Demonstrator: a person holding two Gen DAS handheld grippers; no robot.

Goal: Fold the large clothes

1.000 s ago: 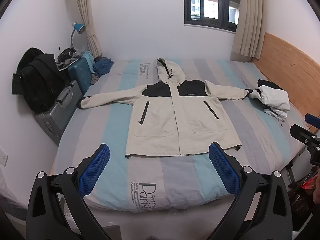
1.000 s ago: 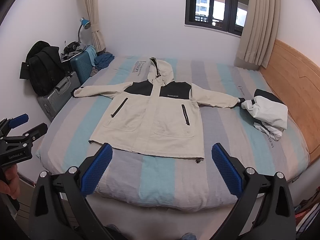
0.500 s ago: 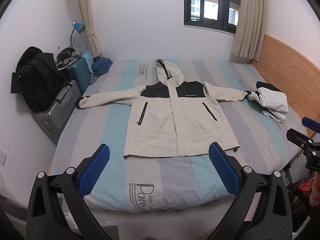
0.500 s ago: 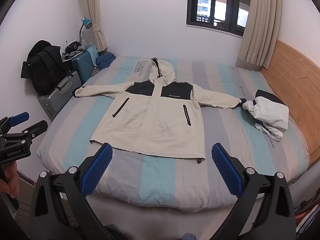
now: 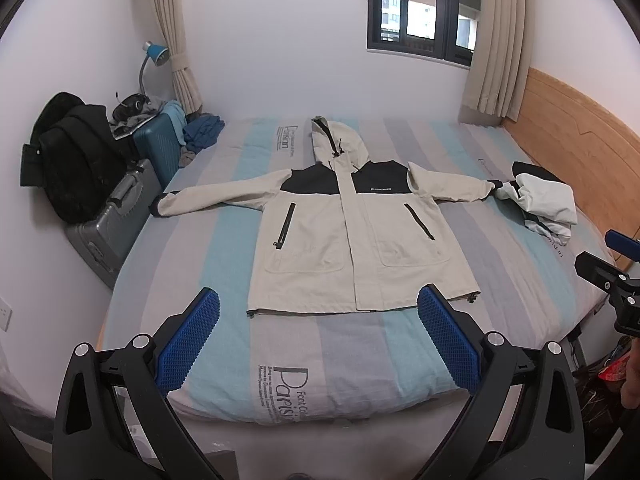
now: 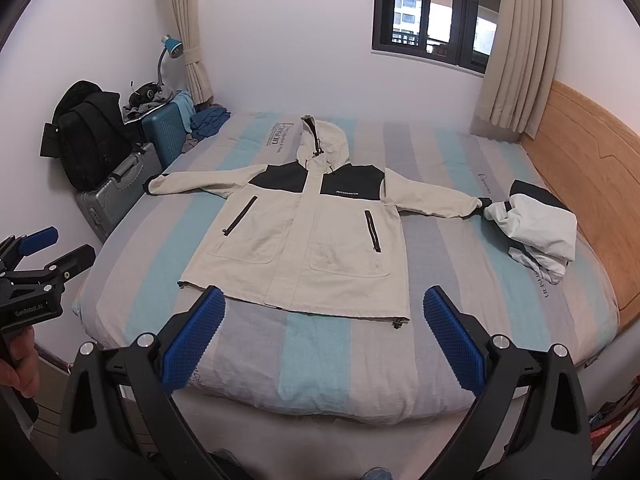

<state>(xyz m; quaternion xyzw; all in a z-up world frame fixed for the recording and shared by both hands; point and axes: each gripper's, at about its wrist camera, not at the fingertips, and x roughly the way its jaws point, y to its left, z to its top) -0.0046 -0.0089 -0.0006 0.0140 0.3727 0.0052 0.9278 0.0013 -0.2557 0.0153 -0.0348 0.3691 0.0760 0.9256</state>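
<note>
Gripper (image 5: 319,300) nearer flat jacket (image 5: 352,240) hem

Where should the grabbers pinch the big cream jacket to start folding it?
Probably the sleeve cuffs. The cream jacket lies flat, face up, sleeves spread wide. The left gripper could take the left cuff, the right gripper the right cuff, each from its outer side.

White walls (image 5: 280,40), dark-framed window (image 5: 420,8) w/ beige curtains (image 5: 496,40), wood headboard (image 5: 568,140), striped bed (image 5: 200,260), blue lamp (image 5: 154,54) at left.
</note>
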